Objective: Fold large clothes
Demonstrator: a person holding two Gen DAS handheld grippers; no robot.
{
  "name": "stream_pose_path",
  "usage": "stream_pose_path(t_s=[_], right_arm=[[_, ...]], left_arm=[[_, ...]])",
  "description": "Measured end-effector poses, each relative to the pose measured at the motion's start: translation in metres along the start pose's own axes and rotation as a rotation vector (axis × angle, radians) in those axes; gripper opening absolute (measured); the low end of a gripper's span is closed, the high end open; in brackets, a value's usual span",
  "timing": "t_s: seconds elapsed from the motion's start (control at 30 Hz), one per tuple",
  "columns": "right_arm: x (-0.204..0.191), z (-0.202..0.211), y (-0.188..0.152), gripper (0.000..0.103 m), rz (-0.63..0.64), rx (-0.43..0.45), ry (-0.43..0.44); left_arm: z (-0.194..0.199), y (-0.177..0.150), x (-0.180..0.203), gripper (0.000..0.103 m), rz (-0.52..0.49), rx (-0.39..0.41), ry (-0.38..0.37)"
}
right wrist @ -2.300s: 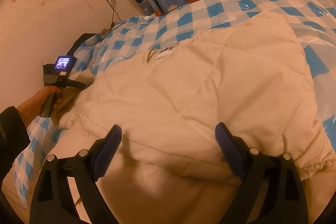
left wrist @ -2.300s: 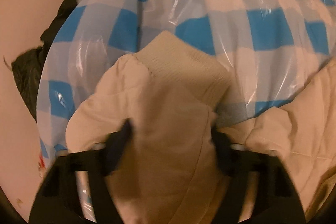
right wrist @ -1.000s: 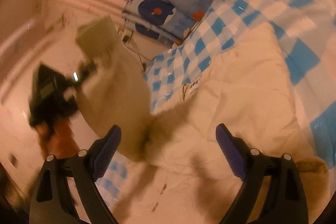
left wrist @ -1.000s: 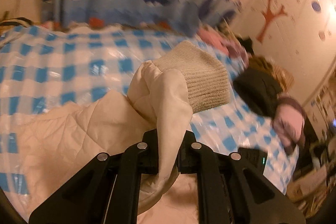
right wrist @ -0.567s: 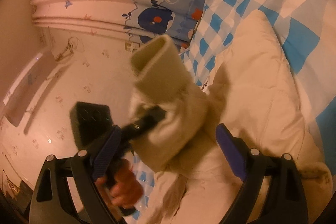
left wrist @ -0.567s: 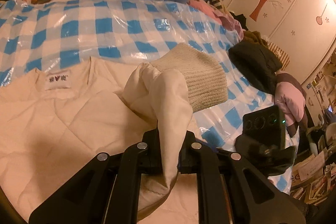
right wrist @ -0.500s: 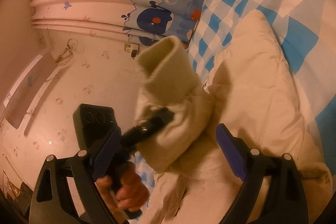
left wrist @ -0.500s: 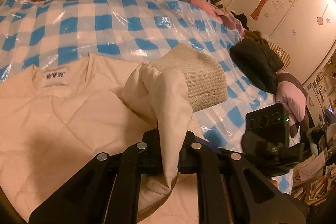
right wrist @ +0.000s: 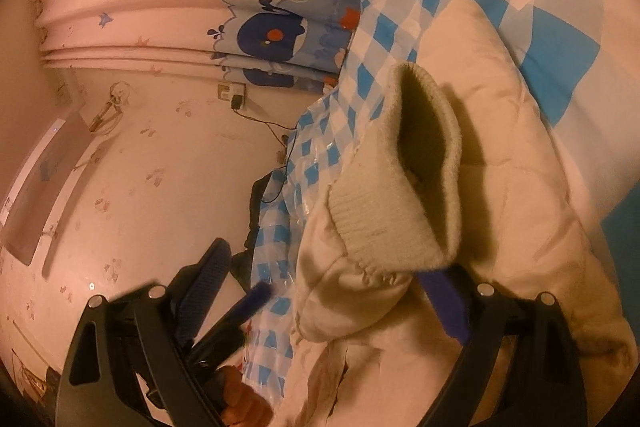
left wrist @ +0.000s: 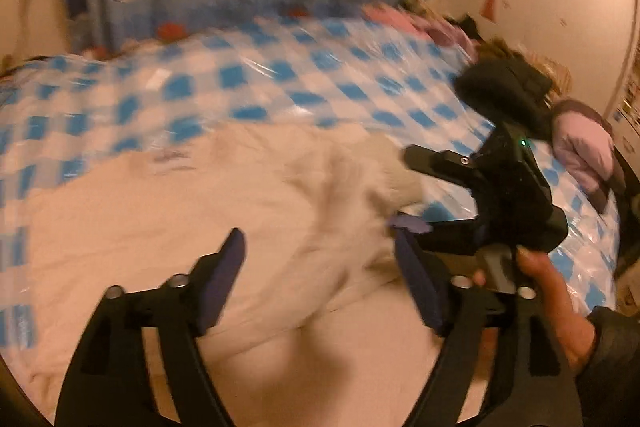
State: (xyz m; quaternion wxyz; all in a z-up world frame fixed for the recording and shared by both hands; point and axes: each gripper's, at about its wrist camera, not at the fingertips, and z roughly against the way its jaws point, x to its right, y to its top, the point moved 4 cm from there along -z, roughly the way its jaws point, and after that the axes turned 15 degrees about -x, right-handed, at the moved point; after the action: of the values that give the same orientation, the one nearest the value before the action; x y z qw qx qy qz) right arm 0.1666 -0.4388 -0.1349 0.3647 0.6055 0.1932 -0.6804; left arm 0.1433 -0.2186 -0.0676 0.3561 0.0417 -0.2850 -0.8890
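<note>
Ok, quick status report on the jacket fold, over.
Left gripper jaws just opened, nothing between them. Right gripper open, ribbed cuff of the cream jacket lying between its fingers, unclamped. Sleeve dropped across the jacket body. Nothing blocking on the checked cover.

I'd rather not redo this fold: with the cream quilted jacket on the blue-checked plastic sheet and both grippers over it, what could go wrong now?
The left gripper has just been opening its jaws, with nothing pinched between them, so the puffy sleeve with its ribbed knit cuff lies loose on the cream quilted jacket and could slide off. The right gripper, open, is close beside the left; they might collide. The glossy blue-checked plastic sheet may let the jacket slip when tugged.
</note>
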Motion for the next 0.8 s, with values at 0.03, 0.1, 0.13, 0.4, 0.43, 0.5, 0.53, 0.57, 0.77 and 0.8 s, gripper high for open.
stream_pose_path(t_s=[0.03,0.1,0.13,0.4,0.43,0.5,0.53,0.57,0.77,0.8], right_arm=[[0.002,-0.002,0.002,0.088,-0.013,0.005,-0.010],[0.006,-0.006,0.006,0.087,-0.039,0.008,-0.029],[0.007,-0.007,0.008,0.083,-0.041,0.013,-0.056],[-0.056,0.002,0.009,0.024,0.233,0.078,-0.233],[-0.072,0.005,0.008,0.024,0.292,0.094,-0.254],[-0.091,0.010,0.007,0.024,0.364,0.114,-0.310],[-0.088,0.011,0.008,0.024,0.363,0.112,-0.336],[-0.072,0.012,0.011,0.024,0.327,0.103,-0.381],[0.028,0.009,0.011,0.032,0.046,-0.022,-0.479],[0.024,0.015,0.010,0.038,0.043,0.000,-0.501]], left_arm=[[0.009,-0.004,-0.014,0.081,0.024,0.016,0.022],[0.021,-0.013,-0.048,0.081,0.090,0.027,0.064],[0.024,-0.018,-0.066,0.081,0.134,0.024,0.080],[0.046,-0.050,-0.162,0.081,0.408,0.116,0.110],[0.046,-0.051,-0.165,0.081,0.419,0.128,0.109],[0.038,-0.052,-0.170,0.081,0.440,0.127,0.103],[0.032,-0.052,-0.171,0.081,0.446,0.113,0.106],[0.024,-0.053,-0.173,0.081,0.452,0.094,0.111],[-0.037,-0.062,-0.169,0.082,0.400,-0.124,0.180],[-0.035,-0.061,-0.166,0.082,0.385,-0.130,0.192]])
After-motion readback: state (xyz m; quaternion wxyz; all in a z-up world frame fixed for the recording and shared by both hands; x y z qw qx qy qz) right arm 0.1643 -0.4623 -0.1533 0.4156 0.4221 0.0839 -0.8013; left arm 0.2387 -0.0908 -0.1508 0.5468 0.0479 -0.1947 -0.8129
